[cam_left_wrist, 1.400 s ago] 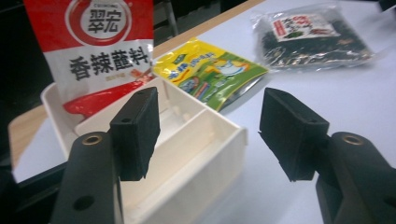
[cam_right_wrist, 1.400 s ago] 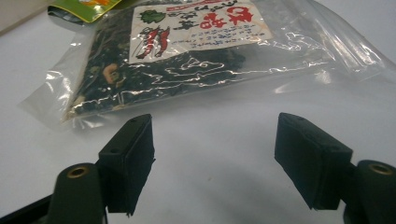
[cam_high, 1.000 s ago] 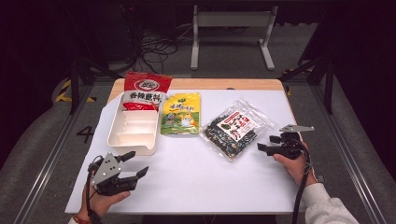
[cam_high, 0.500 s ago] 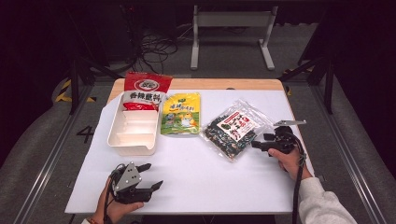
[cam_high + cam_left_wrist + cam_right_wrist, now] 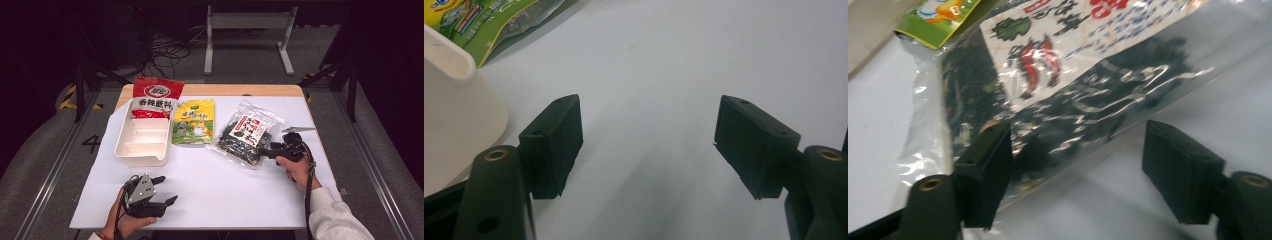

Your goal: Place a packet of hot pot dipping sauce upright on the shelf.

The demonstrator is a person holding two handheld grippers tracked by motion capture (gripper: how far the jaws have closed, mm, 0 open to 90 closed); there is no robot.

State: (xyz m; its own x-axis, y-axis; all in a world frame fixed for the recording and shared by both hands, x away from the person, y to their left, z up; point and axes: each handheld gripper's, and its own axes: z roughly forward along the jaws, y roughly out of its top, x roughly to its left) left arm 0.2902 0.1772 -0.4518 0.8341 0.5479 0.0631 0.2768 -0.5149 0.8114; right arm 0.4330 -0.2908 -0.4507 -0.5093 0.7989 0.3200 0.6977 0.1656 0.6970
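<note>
A clear bag of dark seaweed with a red and white label lies on the white table, right of centre. My right gripper points at its near right edge. In the right gripper view the bag reaches in between the jaws: one jaw stands over the plastic, the other over bare table. My right gripper has just been closing, but its pads press on nothing. My left gripper sits low near the front edge. My left gripper has opened slightly, with only table between its jaws.
A white divided tray stands at the left, its corner close beside my left jaw. A red packet lies partly in the tray's far end. A yellow-green packet lies between tray and seaweed bag.
My right gripper has slid left up to the seaweed bag's edge. My left gripper has shifted right and sunk toward the table's front edge.
</note>
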